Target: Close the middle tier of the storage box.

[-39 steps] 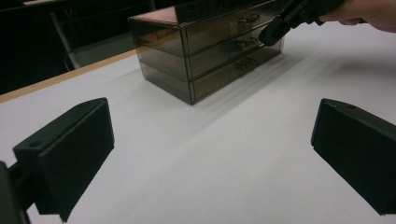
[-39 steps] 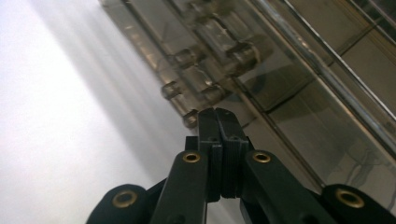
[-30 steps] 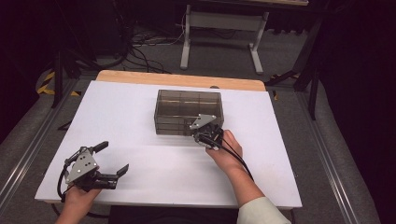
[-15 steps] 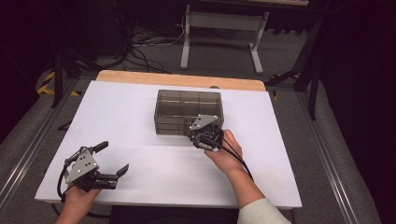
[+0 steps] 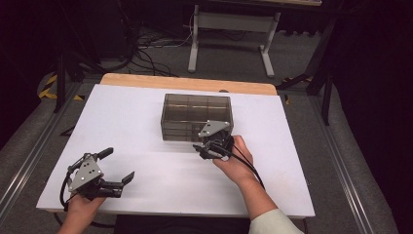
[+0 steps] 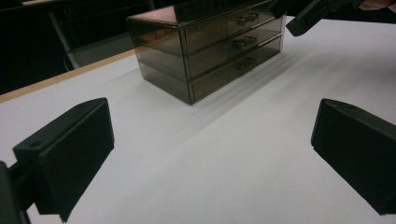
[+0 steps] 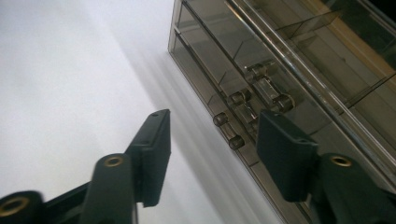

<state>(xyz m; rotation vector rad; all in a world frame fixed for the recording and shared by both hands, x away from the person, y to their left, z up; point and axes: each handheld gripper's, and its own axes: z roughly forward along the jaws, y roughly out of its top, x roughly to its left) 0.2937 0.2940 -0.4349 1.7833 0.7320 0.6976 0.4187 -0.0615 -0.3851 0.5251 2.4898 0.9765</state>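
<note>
Right hand-held gripper sits just in front of the smoky drawer box, its jaws spread and empty. In the right gripper view the lowest of 3 drawer handles lies straight ahead in the gap between the jaws, not yet touched. The box stands mid-counter, nearer the far edge, its long axis running along that edge. Left hand-held gripper waits spread wide near the counter's near-left corner, well apart from the box.

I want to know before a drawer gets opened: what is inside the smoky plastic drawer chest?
Through the tinted walls of the drawer chest only clear dividers show; no contents are visible. The dark tint may hide small items.
</note>
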